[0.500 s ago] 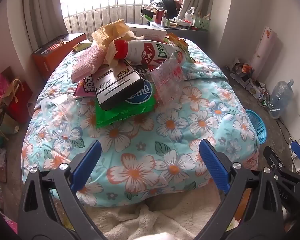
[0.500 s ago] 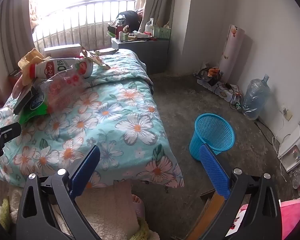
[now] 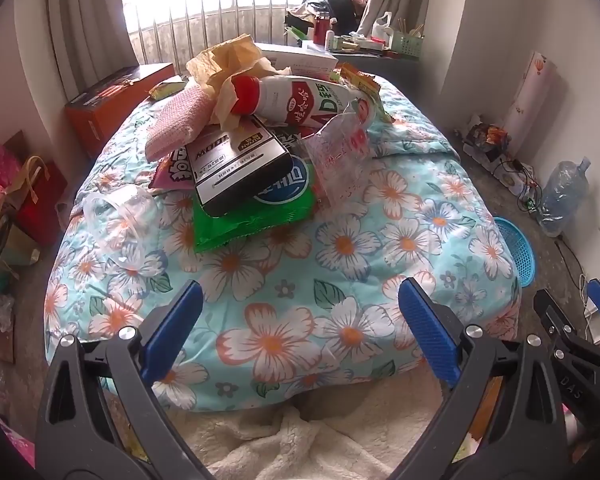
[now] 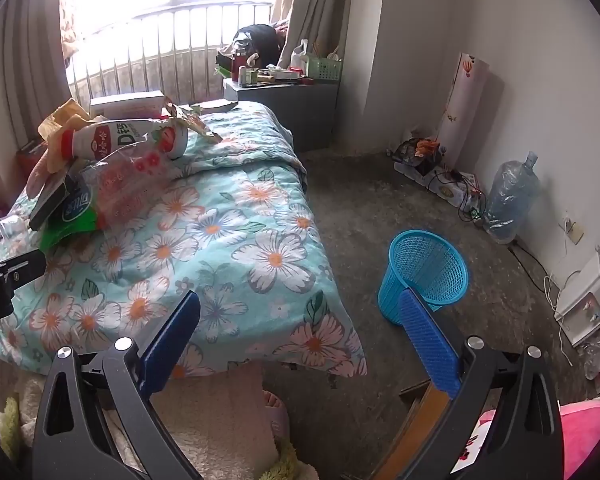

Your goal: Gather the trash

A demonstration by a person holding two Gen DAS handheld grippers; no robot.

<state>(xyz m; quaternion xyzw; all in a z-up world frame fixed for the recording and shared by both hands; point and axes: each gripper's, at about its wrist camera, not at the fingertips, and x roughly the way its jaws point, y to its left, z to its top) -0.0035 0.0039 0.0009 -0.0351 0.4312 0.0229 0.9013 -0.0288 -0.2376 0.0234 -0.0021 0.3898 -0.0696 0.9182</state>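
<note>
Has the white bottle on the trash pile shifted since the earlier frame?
No. The white bottle lies where it did, red cap against the crumpled brown paper, on the black box.

- Right gripper [image 4: 300,320] low in frame, blue pads spread wide, nothing between them.
- Beyond it, floral quilt [image 4: 220,232] covering the bed.
- At the quilt's far left, heaped trash: white bottle [image 4: 124,138] lying on its side atop a clear bag [image 4: 132,184] and a green packet [image 4: 72,220].
- On the bare floor right of the bed, blue mesh basket [image 4: 424,272], tilted.
- Against the right wall, water jug [image 4: 508,200].
</note>
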